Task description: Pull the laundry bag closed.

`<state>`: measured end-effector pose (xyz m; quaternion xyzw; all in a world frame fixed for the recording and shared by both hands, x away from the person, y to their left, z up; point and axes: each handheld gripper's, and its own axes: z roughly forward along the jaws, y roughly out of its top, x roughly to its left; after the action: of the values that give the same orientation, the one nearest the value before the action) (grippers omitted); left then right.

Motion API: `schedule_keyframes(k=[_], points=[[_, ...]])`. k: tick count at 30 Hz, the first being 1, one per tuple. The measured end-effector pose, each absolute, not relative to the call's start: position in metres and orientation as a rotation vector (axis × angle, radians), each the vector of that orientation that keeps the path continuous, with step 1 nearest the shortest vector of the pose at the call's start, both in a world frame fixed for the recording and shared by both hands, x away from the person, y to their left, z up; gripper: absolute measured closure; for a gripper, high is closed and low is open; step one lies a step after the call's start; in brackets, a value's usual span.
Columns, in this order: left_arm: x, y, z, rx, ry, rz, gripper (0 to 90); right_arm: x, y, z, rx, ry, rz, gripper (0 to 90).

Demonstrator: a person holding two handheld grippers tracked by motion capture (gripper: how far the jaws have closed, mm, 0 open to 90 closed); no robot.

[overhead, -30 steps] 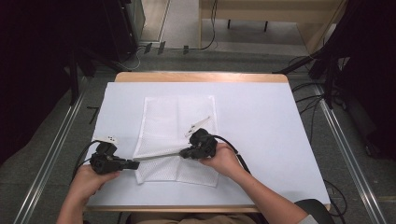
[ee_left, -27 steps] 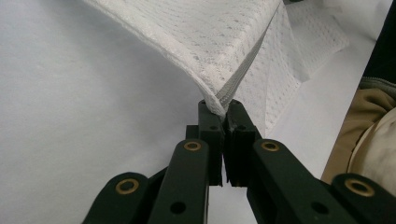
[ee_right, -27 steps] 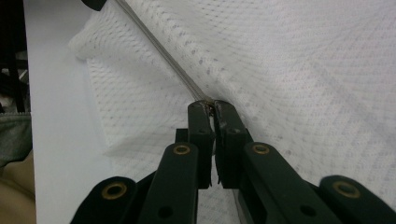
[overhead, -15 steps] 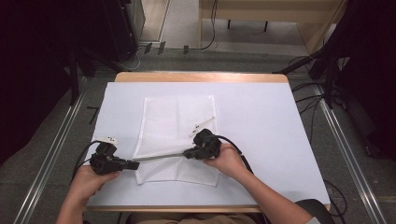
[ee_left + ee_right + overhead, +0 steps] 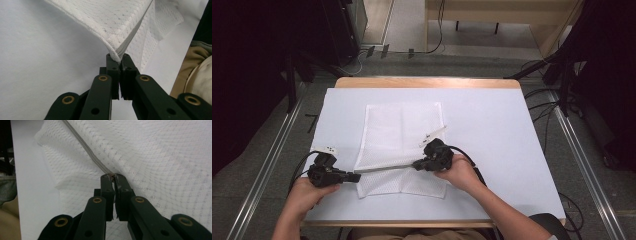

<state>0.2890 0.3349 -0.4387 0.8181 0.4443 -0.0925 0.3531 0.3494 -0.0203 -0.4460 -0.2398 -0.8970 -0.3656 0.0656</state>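
Both my grippers, L (image 5: pixel 357 177) & R (image 5: pixel 416 165), clamped on mesh bag's (image 5: pixel 404 135) grey zip edge (image 5: pixel 384 170), near table's (image 5: pixel 512 130) front edge. Best keep edge taut, hands level, lift evenly w/o twisting.

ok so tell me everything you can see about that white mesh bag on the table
The white mesh bag is a thin, see-through net fabric with a grey zipper strip along one edge. It lies mostly flat on the white table cover. The zipper edge is pulled taut between the two tools: the left tool pinches its corner end and the right tool pinches the other end. The near part is folded under the taut strip.
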Motion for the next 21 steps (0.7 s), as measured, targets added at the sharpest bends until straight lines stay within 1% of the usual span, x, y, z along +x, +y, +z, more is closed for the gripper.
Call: schedule_keyframes(k=[8, 14, 21], points=[[0.289, 0.335, -0.440, 2.117, 1.156, -0.246, 88.2, 0.348, -0.031, -0.446, -0.744, -2.701, -1.104, 88.4], [0.289, 0.335, -0.440, 2.123, 1.156, -0.245, 88.2, 0.345, -0.048, -0.449, -0.776, -2.688, -1.079, 88.3], [0.289, 0.335, -0.440, 2.121, 1.153, -0.249, 88.1, 0.344, -0.052, -0.448, -0.779, -2.694, -1.082, 88.3]])
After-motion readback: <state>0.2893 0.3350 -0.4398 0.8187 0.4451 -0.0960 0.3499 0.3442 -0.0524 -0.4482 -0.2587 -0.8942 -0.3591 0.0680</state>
